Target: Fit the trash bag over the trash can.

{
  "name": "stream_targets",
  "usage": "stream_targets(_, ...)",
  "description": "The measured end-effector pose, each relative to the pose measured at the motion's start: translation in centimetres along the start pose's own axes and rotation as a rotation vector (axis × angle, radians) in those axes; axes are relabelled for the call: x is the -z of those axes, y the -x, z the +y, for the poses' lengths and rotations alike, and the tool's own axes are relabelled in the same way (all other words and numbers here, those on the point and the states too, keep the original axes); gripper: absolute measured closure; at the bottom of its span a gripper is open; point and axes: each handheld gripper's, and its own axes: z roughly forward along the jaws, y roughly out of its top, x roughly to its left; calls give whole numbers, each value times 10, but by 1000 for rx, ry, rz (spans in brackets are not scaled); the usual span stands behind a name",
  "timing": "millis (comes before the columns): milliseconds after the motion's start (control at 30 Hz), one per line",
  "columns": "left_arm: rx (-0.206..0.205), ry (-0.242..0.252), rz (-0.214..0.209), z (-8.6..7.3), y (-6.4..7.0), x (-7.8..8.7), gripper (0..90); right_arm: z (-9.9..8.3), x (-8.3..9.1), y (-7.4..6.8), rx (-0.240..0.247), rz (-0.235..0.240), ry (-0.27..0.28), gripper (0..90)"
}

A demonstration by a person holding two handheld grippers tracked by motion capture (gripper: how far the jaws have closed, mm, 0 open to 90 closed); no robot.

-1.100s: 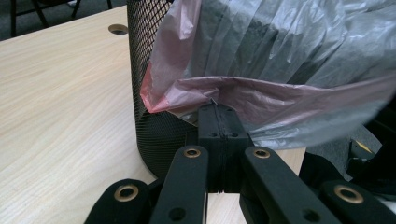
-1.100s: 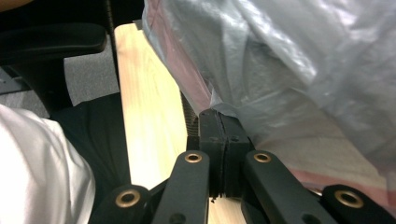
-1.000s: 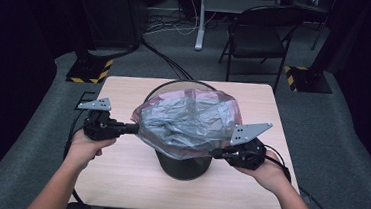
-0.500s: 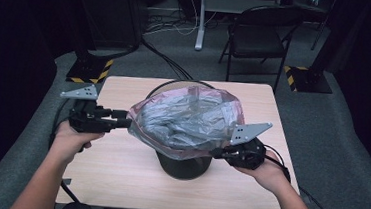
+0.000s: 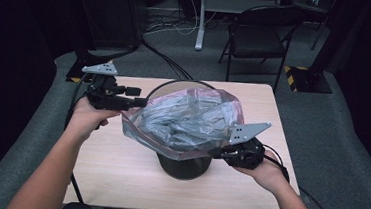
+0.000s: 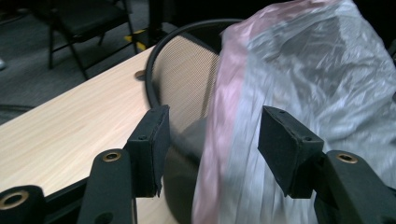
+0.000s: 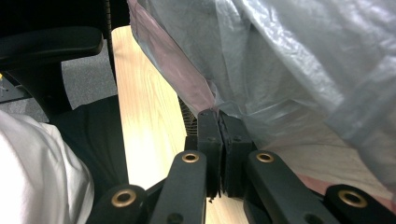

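Observation:
A grey plastic bag with a pink rim is draped over a black mesh bin in the middle of the wooden table. My right gripper is shut on the bag's rim at the near right; in the right gripper view its jaws pinch the pink edge. My left gripper is at the bag's far left side and stands open. In the left gripper view the bag hangs between and beyond its pads, with the bin's mesh wall behind.
A folding chair and a white desk leg stand beyond the table's far edge. Cables run on the floor behind the table. Bare wood lies to the left and in front of the bin.
My left gripper has let go of the bag's left rim, risen and moved toward the far left side, and now stands open. The right gripper has kept its hold.

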Motion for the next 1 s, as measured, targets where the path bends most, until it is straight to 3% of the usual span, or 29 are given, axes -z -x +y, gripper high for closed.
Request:
stream_targets(133, 8, -25, -46, 10, -2, -19, 425, 0, -1, 1, 2, 4, 2, 874)
stream_targets(533, 18, -81, -57, 15, -7, -37, 415, 1, -1, 2, -1, 8, 7, 866)
stream_targets(633, 20, -87, -78, 15, -6, -38, 503, 0, -1, 2, -3, 8, 7, 864)
stream_targets(700, 6, -101, -77, 15, -4, -39, 613, 0, -2, 1, -9, 7, 7, 859)
stream_targets(867, -47, -127, 17, 16, -3, -36, 881, 0, -2, 1, -8, 4, 9, 856)
stream_targets(1000, -45, -97, 103, 17, -10, -29, 897, 0, -2, 1, -5, 5, 8, 860)
